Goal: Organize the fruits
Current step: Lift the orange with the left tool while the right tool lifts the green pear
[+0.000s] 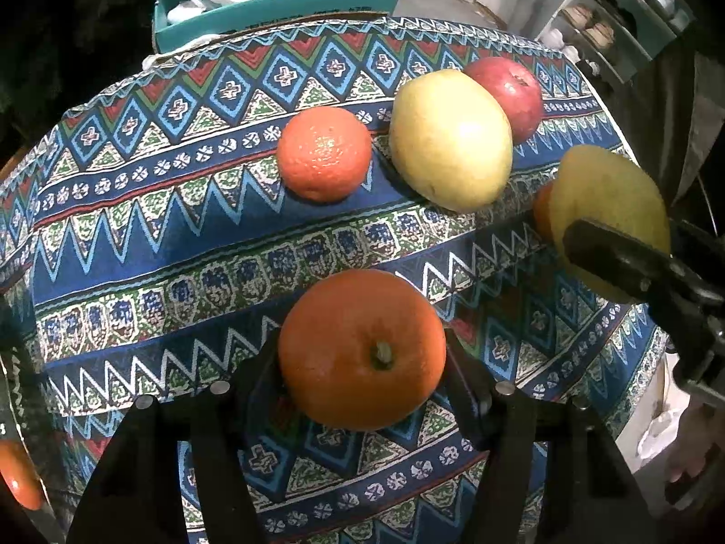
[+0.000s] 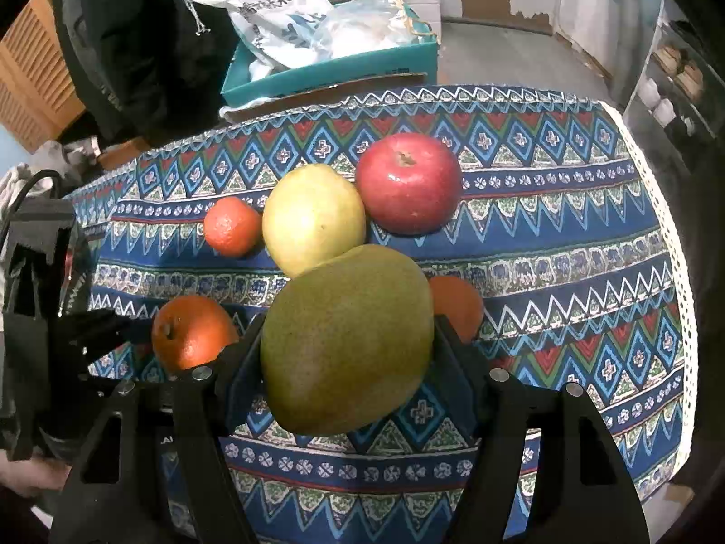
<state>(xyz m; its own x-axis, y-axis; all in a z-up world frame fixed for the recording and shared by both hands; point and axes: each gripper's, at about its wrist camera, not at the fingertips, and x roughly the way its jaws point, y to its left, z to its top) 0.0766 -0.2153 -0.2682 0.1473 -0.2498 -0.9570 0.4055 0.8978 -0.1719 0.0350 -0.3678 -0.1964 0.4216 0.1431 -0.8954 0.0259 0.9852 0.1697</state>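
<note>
My left gripper [image 1: 362, 353] is shut on a large orange [image 1: 361, 348], just above the patterned tablecloth [image 1: 158, 235]; it also shows in the right wrist view [image 2: 192, 333]. My right gripper [image 2: 346, 344] is shut on a green-yellow pear [image 2: 346, 340], seen at the right in the left wrist view [image 1: 611, 208]. On the cloth behind lie a small orange [image 1: 324, 153], a yellow pear [image 1: 451, 138] and a red apple [image 1: 509, 97] in a row. Another orange [image 2: 457, 303] sits partly hidden behind the held pear.
A teal box [image 2: 331, 70] with white plastic bags [image 2: 281, 13] stands beyond the table's far edge. A shelf with jars [image 2: 670, 90] is at the right. The cloth's lace edge [image 2: 670, 245] marks the table's right side.
</note>
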